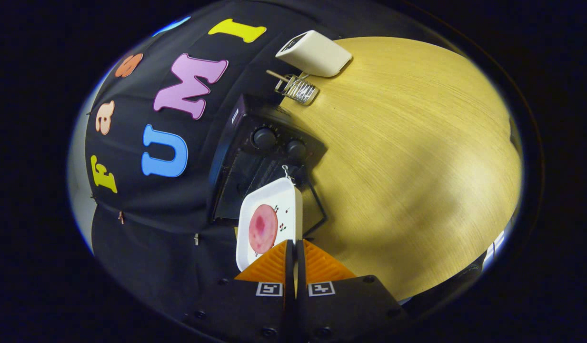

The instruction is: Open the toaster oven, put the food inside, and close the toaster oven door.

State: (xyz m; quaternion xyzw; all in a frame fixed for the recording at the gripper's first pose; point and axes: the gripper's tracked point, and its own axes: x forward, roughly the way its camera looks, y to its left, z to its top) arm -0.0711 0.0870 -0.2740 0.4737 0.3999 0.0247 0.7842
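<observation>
The white plate (269,224) with a round pink slice of food (263,228) stands on edge, its long axis running straight ahead from the gripper (295,257), whose jaws are pinched together on the plate's rim. Just beyond the plate sits the black toaster oven (260,162), knobs facing the view. The wooden worktop (417,166) lies open beside the jaws; a wire rack (297,88) and pale box (314,52) sit well beyond.
</observation>
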